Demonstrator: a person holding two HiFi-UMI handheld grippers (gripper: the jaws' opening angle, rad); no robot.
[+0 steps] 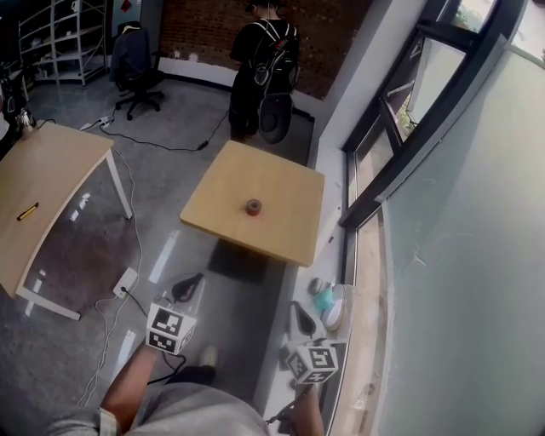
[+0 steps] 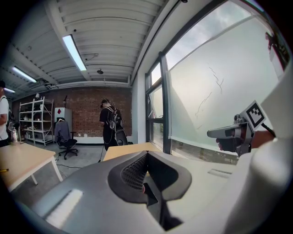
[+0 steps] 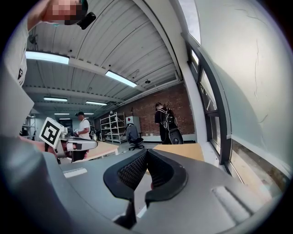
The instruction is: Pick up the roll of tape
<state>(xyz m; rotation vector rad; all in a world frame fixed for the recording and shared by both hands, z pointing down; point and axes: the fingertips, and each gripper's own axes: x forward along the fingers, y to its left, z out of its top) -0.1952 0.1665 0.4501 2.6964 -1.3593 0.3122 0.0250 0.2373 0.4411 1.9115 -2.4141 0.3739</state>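
- Nearest, at the bottom of the head view, both claws reach forward from the person's forearms. The left claw [image 1: 194, 279] is over the grey floor [image 1: 170, 179] and the right claw [image 1: 296, 308] is close to the window [image 1: 400, 136].
- In the left gripper view the left claw's jaws are closed, the ribbed pads meet, and nothing is between them.
- In the right gripper view the right claw's jaws are also pressed together at the tips and hold nothing.
- The roll of tape [image 1: 253, 207], red, lies flat near the middle of the square wooden table [image 1: 285, 234]. It is ahead of both claws and well apart from them.
- A person [image 1: 264, 60] with a backpack stands beyond the table's far edge, facing the brick wall [image 1: 204, 25].
- A second table [image 1: 51, 170] at the left carries a small yellow and black thing [image 1: 28, 211].
- An office chair [image 1: 136, 68] stands behind it, and cables [image 1: 153, 140] trail across the floor.
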